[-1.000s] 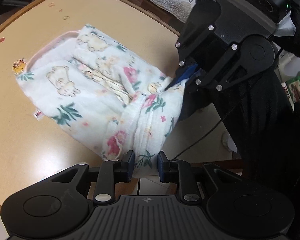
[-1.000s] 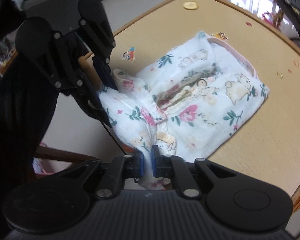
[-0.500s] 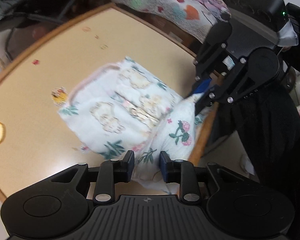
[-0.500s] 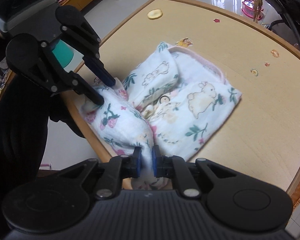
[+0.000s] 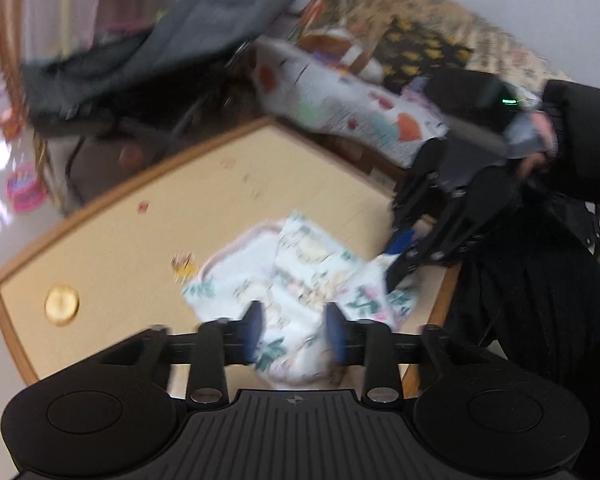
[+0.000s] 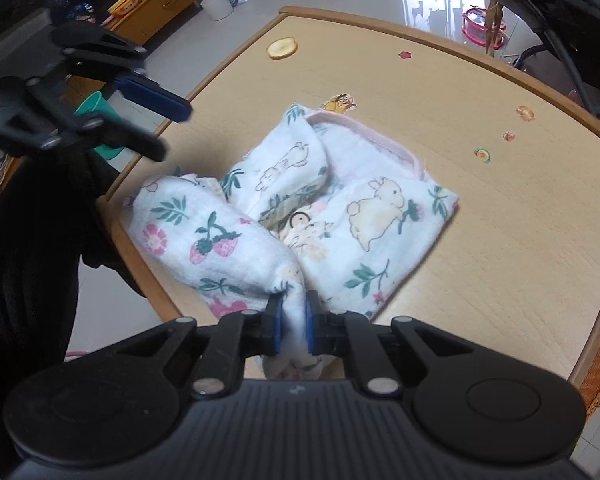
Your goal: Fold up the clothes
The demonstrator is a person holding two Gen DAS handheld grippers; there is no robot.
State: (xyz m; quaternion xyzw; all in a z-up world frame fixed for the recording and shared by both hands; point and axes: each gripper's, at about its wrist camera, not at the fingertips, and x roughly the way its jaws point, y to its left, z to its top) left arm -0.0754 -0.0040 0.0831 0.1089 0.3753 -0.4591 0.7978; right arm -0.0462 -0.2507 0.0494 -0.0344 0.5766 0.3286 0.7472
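Note:
A white floral baby garment lies partly folded on the tan round table. My right gripper is shut on the near end of its rolled lower part, at the table's near edge. In the right wrist view my left gripper hangs open in the air, above and left of the garment, holding nothing. The left wrist view is blurred: the garment lies beyond my open left gripper, and the right gripper pinches its right end.
A round yellow disc and small stickers lie on the table. The table rim runs close by the garment's near end. A dark stroller stands beyond the table, and a quilt-covered seat beside it.
My left gripper has opened, let go of the garment and lifted up and away. The right gripper keeps its hold and the rolled end has come to rest on the table edge.

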